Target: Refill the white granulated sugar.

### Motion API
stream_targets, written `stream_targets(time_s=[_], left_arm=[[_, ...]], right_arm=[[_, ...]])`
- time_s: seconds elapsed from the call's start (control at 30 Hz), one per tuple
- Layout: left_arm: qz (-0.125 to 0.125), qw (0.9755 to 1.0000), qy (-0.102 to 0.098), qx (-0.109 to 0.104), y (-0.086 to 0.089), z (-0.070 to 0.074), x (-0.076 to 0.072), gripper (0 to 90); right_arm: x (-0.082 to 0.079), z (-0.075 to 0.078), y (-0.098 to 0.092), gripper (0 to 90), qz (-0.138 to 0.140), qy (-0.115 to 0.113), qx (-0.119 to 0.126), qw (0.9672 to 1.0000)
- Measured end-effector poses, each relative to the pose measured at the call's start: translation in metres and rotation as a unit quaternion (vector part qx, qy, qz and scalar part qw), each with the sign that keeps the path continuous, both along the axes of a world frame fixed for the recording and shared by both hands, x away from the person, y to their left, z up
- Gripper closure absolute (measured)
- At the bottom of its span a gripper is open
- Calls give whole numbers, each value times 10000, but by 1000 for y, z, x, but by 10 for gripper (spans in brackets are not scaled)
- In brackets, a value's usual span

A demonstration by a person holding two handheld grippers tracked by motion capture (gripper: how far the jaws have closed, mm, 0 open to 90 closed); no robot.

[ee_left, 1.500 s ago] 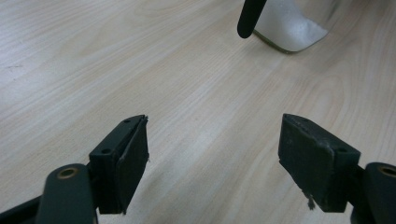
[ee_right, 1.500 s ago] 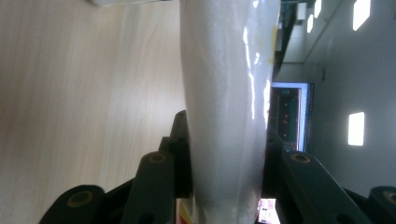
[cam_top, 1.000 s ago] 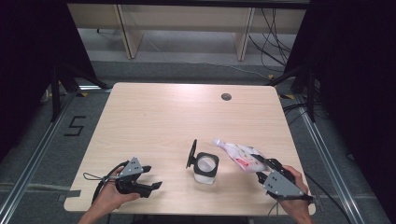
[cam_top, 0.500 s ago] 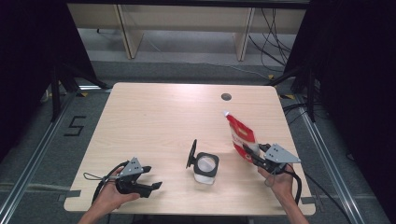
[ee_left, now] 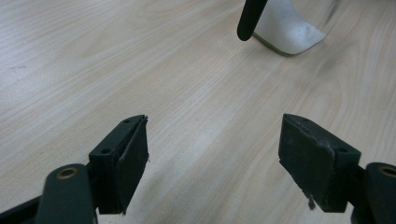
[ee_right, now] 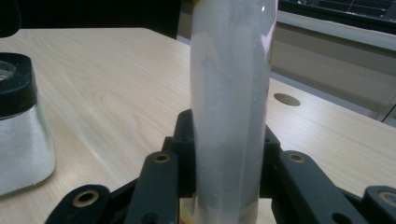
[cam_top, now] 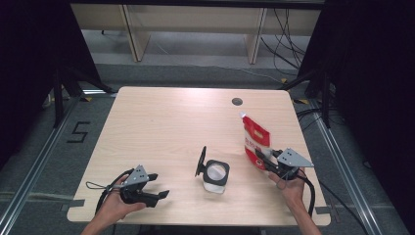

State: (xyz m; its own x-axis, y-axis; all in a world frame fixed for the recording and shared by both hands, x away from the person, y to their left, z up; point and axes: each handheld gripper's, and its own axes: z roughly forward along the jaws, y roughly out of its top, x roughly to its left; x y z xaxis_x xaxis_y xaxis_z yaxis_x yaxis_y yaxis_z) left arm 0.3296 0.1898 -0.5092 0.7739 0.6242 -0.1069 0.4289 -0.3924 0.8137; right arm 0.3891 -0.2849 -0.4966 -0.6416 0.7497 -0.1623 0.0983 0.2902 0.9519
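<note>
A red and white pouch [cam_top: 255, 139] stands upright near the table's right front, with my right gripper [cam_top: 263, 157] shut on its lower part. In the right gripper view the pouch [ee_right: 231, 93] rises between the two jaws of my right gripper [ee_right: 229, 161]. A glass jar [cam_top: 215, 175] of white powder sits at the front centre with its black lid [cam_top: 200, 160] flipped open to the left. The jar [ee_right: 18, 130] is to the pouch's left, apart from it. My left gripper [cam_top: 159, 186] lies open on the table at the front left, nothing between its jaws [ee_left: 215, 158].
The wooden table [cam_top: 161, 127] has a round cable hole [cam_top: 237, 102] near its back right edge. In the left gripper view the jar [ee_left: 289, 28] and its lid [ee_left: 250, 16] sit ahead. Dark floor and shelving lie beyond the table.
My right gripper has swung the pouch from leaning left towards the jar to standing upright, and has shifted slightly back. The left gripper has stayed still.
</note>
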Motion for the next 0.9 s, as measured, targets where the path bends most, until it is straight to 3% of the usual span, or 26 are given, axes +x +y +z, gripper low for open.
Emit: stream_targets(time_s=[0.07,0.13,0.2,0.23,0.27,0.33,0.37,0.4,0.43,0.47,0.57,0.67,0.77,0.9], left_arm=[[-53,9999,-59,69,1,1,1,241],[17,10000,-19,-2,1,1,0,241],[43,10000,-13,-54,0,1,0,241],[19,10000,-35,15,1,1,0,241],[17,10000,-63,48,2,2,1,241],[-56,9998,-110,148,3,3,2,241],[-19,10000,-96,16,2,3,1,241],[5,9999,-121,-11,2,2,1,241],[-22,9999,-111,33,2,3,1,240],[1,9999,-101,-1,2,3,1,240],[16,9999,-111,-2,2,3,1,240],[48,10000,-63,9,2,4,1,239],[16,9999,-130,38,3,4,1,239],[137,9999,-66,-47,2,4,0,239]], right_arm=[[0,0,0,704,-39,-135,-51,9999],[-4,0,-1,704,-90,72,26,9999],[-5,1,-2,704,-134,49,-5,9999],[-6,0,-2,704,-140,92,-11,9999],[-4,1,-3,703,-95,-38,-92,9999],[-6,2,-4,703,-87,47,-81,9999],[-8,2,-5,703,-141,149,-49,9998],[-8,1,-4,703,-185,98,14,9998],[-7,1,-6,703,-139,38,-59,9999],[-9,0,-7,703,-137,153,-5,9998],[-10,-1,-8,701,-237,106,62,9996],[-12,-1,-11,700,-161,258,13,9995],[-14,0,-11,697,-188,114,-109,9997],[-15,1,-11,685,-261,125,-108,9995]])
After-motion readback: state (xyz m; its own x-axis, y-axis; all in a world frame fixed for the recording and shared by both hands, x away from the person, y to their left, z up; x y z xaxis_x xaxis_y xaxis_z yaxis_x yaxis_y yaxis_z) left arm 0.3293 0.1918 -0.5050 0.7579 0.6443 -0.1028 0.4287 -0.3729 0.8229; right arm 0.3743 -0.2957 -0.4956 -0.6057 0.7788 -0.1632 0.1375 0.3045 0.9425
